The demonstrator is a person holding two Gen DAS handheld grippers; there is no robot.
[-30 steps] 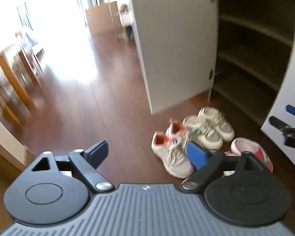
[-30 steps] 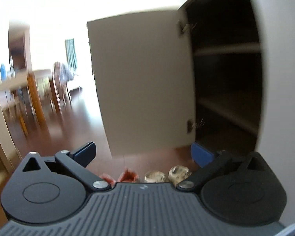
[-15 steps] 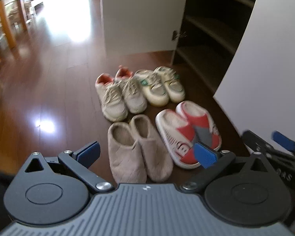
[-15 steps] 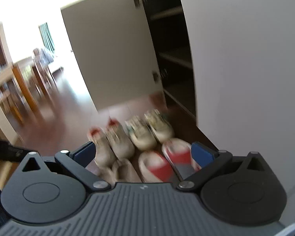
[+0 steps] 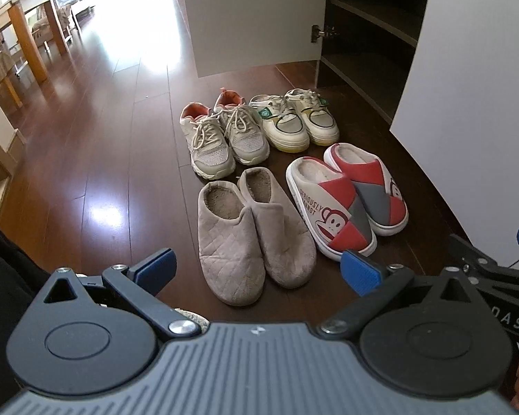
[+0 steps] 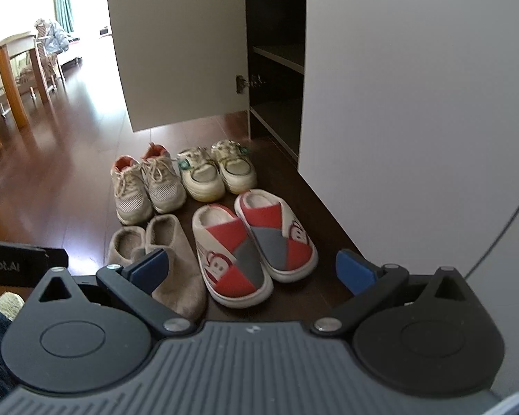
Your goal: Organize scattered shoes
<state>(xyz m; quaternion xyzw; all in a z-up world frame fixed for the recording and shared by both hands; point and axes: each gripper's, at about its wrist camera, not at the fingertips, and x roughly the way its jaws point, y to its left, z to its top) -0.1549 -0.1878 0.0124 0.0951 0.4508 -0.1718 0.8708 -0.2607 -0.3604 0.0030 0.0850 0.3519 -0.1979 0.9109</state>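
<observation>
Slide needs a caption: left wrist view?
Open left gripper above four shoe pairs on the wooden floor before an open cabinet.

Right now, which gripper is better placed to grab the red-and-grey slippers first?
Right, probably. The right gripper is open with the red-and-grey slippers framed between its fingers. The left gripper, also open, frames the beige slippers instead.

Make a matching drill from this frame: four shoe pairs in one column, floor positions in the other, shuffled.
Column 1:
1. beige quilted slippers
2. red and grey monkey slippers
3. orange-lined lace-up sneakers
4. cream sneakers with green tags

Column 2:
A. back row, next to the open cabinet
B. front row, on the cabinet side
C. back row, on the open-floor side
D. front row, on the open-floor side

Pairs: 1-D, 2-B, 3-C, 4-A
</observation>
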